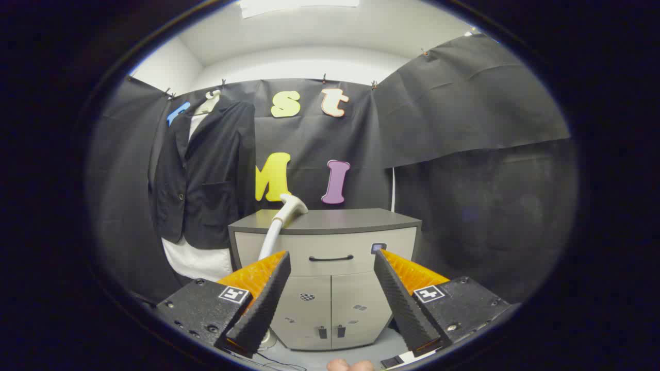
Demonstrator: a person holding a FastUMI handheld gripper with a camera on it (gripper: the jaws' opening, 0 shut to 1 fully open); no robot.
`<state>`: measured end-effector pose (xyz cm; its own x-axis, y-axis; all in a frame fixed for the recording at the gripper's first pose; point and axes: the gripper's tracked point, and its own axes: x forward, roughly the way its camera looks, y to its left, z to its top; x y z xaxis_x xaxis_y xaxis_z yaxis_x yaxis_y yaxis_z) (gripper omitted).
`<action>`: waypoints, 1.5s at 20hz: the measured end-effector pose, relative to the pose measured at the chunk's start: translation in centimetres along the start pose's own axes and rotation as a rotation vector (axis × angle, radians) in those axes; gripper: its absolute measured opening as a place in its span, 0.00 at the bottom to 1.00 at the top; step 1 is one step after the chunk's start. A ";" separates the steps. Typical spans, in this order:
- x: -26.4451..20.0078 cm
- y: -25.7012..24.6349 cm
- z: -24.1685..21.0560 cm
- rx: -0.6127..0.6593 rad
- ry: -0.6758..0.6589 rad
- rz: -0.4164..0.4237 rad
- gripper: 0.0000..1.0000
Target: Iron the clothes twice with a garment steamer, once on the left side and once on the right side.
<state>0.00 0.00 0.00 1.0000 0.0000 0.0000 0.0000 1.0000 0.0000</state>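
A dark jacket (203,175) over a white shirt hangs on a hanger against the booth wall, well beyond my left finger. The white steamer head (292,206) lies on the top of a grey cabinet (335,219), and its pale hose (270,239) runs down the cabinet's front behind my left fingertip. My gripper (332,281) is open, far short of the cabinet, with nothing between its fingers.
The cabinet has a drawer with a dark handle (330,258) and two lower doors. Black cloth walls close in the booth on all sides. A thin cable lies on the floor near the cabinet's foot. Part of a hand (350,365) shows below the fingers.
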 end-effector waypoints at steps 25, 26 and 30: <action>3.8 5.9 0.9 -0.009 0.033 -0.004 1.00; 4.0 6.1 1.3 -0.008 0.022 -0.020 1.00; 5.3 6.4 3.0 -0.011 0.015 -0.080 1.00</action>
<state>5.34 6.37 2.99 0.9967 -0.0799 -0.0143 0.0797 0.9967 -0.0119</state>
